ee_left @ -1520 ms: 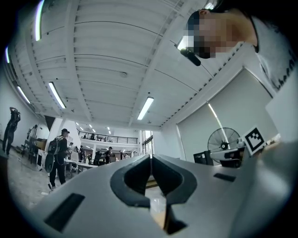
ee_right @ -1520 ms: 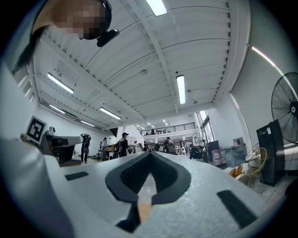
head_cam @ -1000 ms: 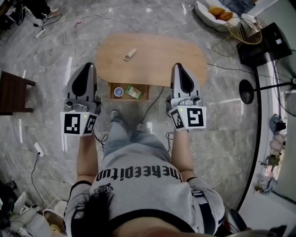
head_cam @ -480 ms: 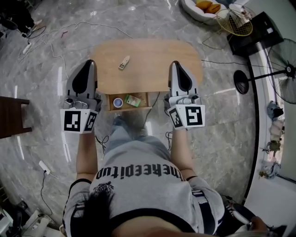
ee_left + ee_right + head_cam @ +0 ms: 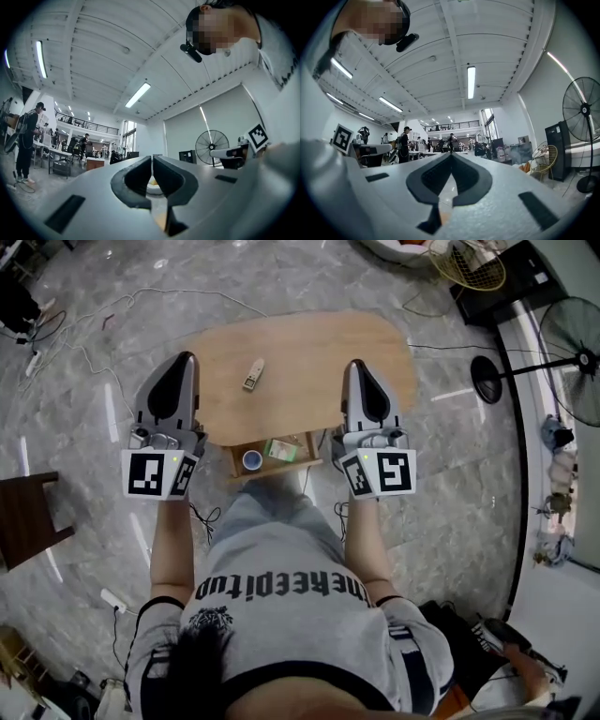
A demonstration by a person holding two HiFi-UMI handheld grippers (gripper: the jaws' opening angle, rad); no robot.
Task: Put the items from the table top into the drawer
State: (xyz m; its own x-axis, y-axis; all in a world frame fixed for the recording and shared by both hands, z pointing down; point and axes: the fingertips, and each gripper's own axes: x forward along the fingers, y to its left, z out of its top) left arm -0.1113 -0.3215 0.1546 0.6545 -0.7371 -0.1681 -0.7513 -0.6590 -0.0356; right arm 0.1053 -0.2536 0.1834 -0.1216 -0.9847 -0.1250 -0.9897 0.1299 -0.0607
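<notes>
One oval wooden table [image 5: 314, 348], grey marble floor [image 5: 450, 484], standing fan [image 5: 574, 357], left gripper [image 5: 184, 358], right gripper [image 5: 356, 363], fingers closed, empty.

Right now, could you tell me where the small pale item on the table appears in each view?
Head view: small pale item on the table, upper centre.
Left gripper view: not in it.
Right gripper view: not in it.
Shared landmark: the standing fan, right of centre in all three.
</notes>
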